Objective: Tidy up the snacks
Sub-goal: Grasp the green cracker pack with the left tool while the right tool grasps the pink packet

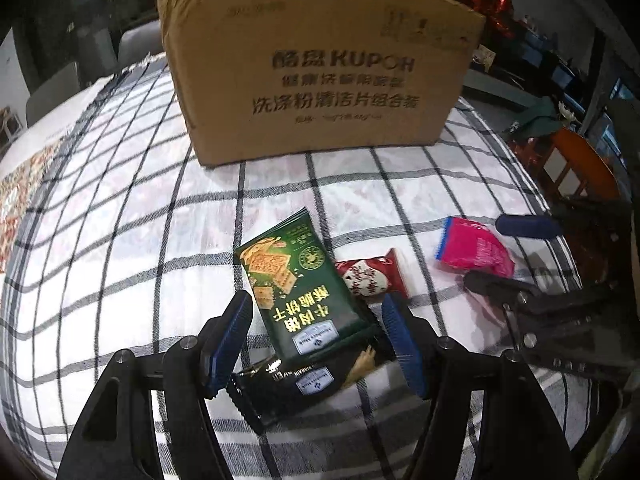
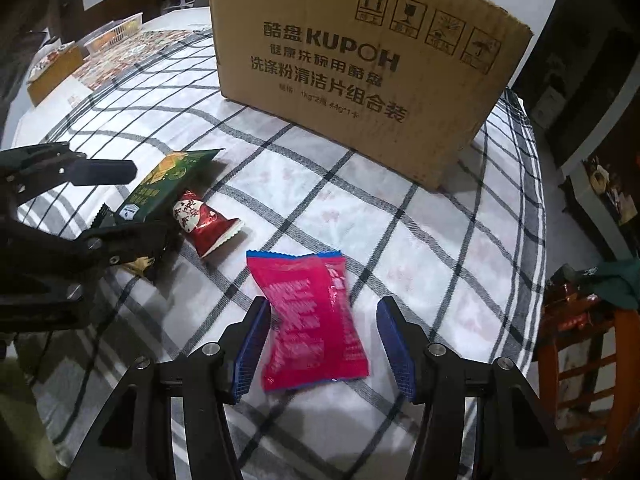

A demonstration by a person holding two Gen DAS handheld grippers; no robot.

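The left gripper [image 1: 320, 332] has its fingers spread wide around a green cracker packet [image 1: 298, 280] lying on a black packet [image 1: 296, 384], pads clear of both. The right gripper [image 2: 322, 340] brackets a pink snack packet [image 2: 312, 320], fingers apart. A cardboard box [image 2: 360, 52] stands beyond on the checked desk [image 2: 420, 240], with bare cloth between.

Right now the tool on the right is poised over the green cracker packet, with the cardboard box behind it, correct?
Not quite: the right tool is poised over the pink packet, as the right wrist view shows. The green cracker packet lies under the left tool. The cardboard box does stand behind.
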